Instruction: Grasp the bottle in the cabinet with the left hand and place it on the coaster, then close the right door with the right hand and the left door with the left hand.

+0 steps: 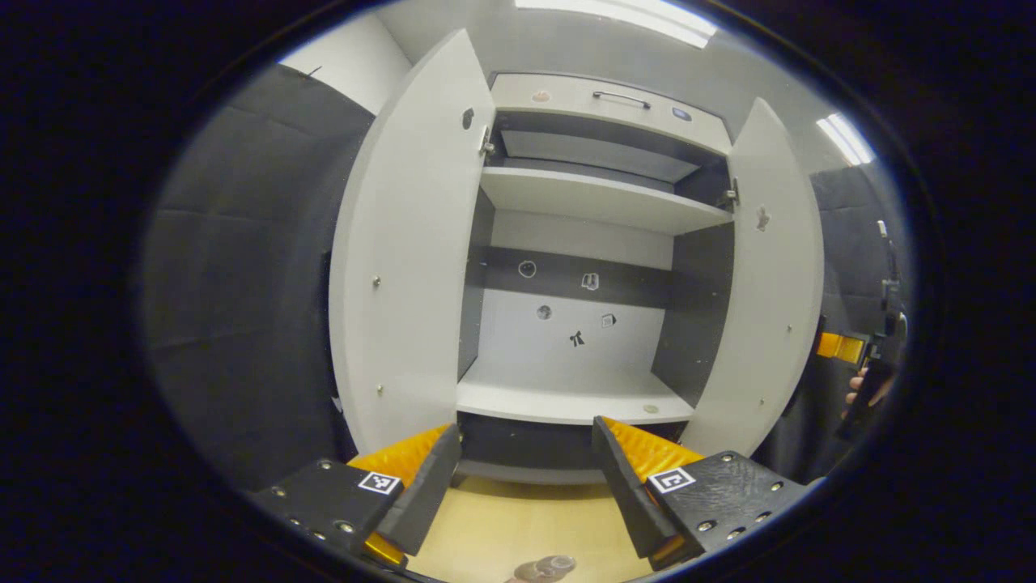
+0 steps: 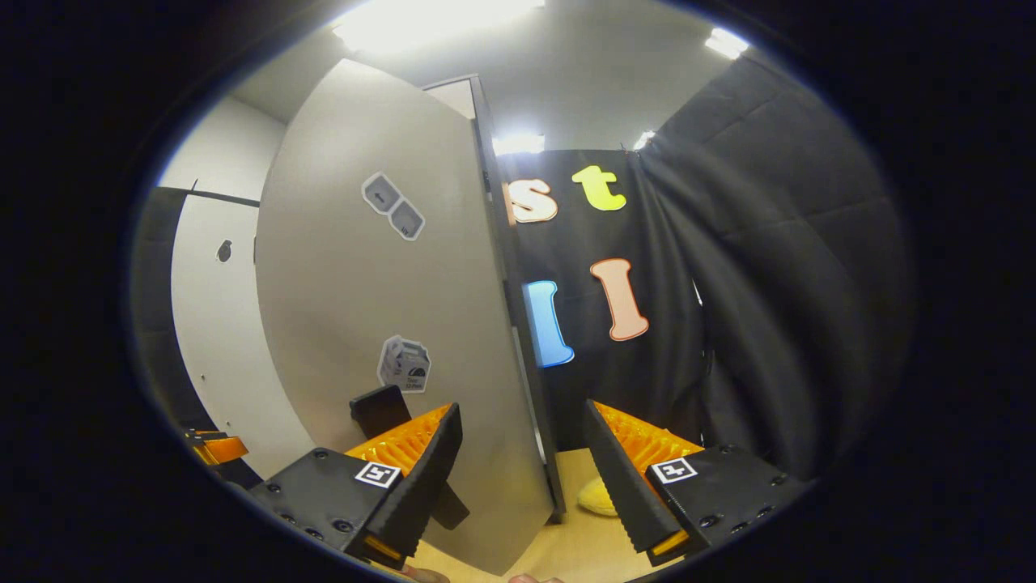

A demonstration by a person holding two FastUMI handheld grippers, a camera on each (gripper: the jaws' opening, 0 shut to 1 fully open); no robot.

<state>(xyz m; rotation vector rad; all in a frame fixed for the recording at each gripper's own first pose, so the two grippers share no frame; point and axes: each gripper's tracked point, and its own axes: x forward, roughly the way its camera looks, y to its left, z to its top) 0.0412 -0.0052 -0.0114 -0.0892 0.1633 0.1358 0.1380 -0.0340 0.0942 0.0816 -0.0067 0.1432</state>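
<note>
Left hand-held gripper [image 1: 526, 478]: fingers wide apart, empty, facing open cabinet [image 1: 583, 202] | left door [image 1: 405, 267] ahead-left, right door [image 1: 769, 291] ahead-right | right hand-held gripper [image 2: 522, 478]: wide, straddling right door's [image 2: 380, 308] edge; rigid, light panel, likely best pushed near free edge.

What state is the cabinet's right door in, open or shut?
Open. In the left gripper view, the right door swings outward, exposing the shelves; the left door is open too.

Screwed tongs [image 1: 526, 478] with square markers
</note>
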